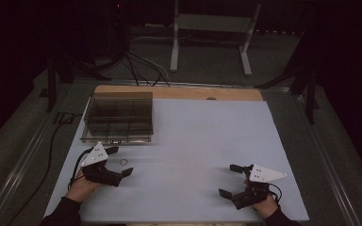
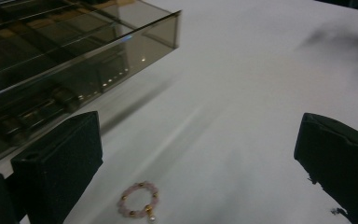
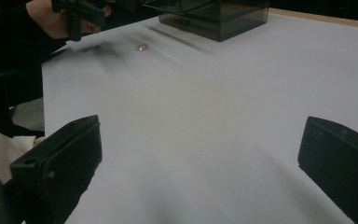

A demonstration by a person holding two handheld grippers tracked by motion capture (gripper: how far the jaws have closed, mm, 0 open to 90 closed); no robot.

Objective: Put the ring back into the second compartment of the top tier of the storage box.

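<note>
A small pink bead ring (image 2: 139,200) with gold beads lies on the white table (image 1: 193,136); in the high view the ring (image 1: 123,162) sits between the two jaws of my left gripper (image 1: 119,161), which is open around it. A smoked clear compartment box (image 1: 119,117) with its lid down stands just beyond, at the table's back left; its front wall (image 2: 98,65) is close ahead in the left gripper view. My right gripper (image 1: 231,180) is open over bare table at the front right, nothing between its jaws. In the right gripper view the ring (image 3: 141,47) and the box (image 3: 214,16) lie far off.
The table's front edge runs just below both hands. Its wooden back edge (image 1: 179,92) has a small notch. Cables (image 1: 141,66) and a white stand's legs (image 1: 174,47) lie on the dark floor behind.
</note>
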